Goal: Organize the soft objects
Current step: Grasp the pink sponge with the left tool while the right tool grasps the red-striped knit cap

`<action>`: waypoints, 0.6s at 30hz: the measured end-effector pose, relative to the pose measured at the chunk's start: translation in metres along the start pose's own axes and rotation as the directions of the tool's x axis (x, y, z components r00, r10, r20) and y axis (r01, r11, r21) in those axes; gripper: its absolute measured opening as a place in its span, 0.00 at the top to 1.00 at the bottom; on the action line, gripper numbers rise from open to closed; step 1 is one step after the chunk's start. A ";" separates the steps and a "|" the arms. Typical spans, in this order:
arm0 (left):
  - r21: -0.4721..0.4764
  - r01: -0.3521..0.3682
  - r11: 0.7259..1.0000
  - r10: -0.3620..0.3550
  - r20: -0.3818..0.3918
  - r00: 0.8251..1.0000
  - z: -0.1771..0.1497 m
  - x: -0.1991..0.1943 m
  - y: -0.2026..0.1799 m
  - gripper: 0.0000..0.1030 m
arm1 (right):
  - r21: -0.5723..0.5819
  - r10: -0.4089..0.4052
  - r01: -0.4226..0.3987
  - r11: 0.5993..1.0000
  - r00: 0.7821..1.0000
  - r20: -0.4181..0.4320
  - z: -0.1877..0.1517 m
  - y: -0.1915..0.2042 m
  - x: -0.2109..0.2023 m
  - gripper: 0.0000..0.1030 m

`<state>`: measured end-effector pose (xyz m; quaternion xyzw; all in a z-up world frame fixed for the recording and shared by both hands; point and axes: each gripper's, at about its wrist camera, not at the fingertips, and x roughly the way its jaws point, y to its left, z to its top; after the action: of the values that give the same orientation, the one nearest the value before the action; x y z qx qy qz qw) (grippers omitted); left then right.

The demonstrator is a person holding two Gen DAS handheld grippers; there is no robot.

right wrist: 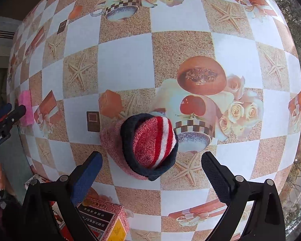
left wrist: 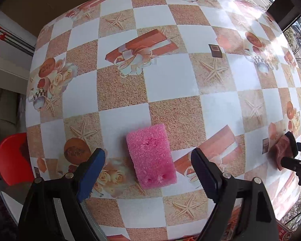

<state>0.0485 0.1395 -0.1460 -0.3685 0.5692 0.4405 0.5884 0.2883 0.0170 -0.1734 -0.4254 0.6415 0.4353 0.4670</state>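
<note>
Lying between left hand-held gripper (left wrist: 148, 172) fingers: sponge (left wrist: 151, 155)

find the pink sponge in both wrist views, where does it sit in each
Left wrist view: the pink sponge lies low at centre, on the table between the open fingers of the left gripper.
Right wrist view: the same sponge is a small pink sliver at the far left edge, mid-height.
Shared landmark: the printed gift box with a bow beside the sponge.
</note>
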 end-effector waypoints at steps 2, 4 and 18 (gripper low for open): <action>-0.049 -0.005 0.999 0.004 -0.011 1.000 0.003 0.008 0.010 0.13 | -0.010 -0.028 0.028 1.000 1.000 -0.008 0.001 0.005 0.009 0.03; -0.107 0.015 0.994 -0.019 -0.039 0.999 0.006 0.018 0.019 0.13 | -0.020 -0.050 0.050 0.999 0.999 -0.015 0.002 0.009 0.017 0.00; -0.272 0.046 0.961 -0.079 -0.111 0.991 -0.016 0.050 0.029 0.00 | -0.050 -0.143 0.143 0.988 0.990 -0.007 0.007 0.031 0.035 0.00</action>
<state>0.0138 0.1391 -0.1950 -0.4887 0.5269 0.4715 0.5110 0.2532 0.0266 -0.2031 -0.4840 0.6008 0.4141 0.4830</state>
